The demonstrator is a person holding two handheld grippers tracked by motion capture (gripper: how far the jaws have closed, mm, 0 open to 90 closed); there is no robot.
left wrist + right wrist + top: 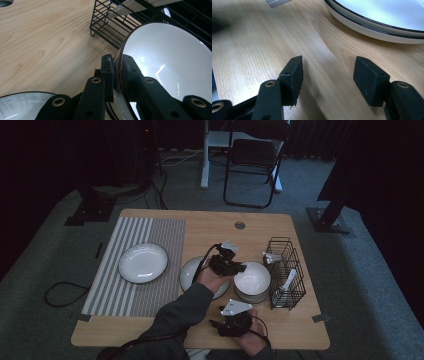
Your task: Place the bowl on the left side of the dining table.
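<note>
A white bowl [253, 279] with a dark rim [170, 62] stands right of centre on the wooden table [210, 227]. My left gripper [240, 268] is shut on its left rim, one jaw inside the bowl and one outside [117, 65]. A white plate [190, 272] lies just left of the bowl, partly under the person's left hand [22, 105]. My right gripper [217, 324] hovers low over bare wood near the front edge, open with nothing between its jaws [328, 75]. The plate's rim [372, 23] lies ahead of it.
A second white plate [143, 262] rests on a striped placemat [120, 285] at the left. A black wire rack [285, 272] holding white spoons stands right beside the bowl [110, 26]. A chair [252, 160] stands beyond the table.
</note>
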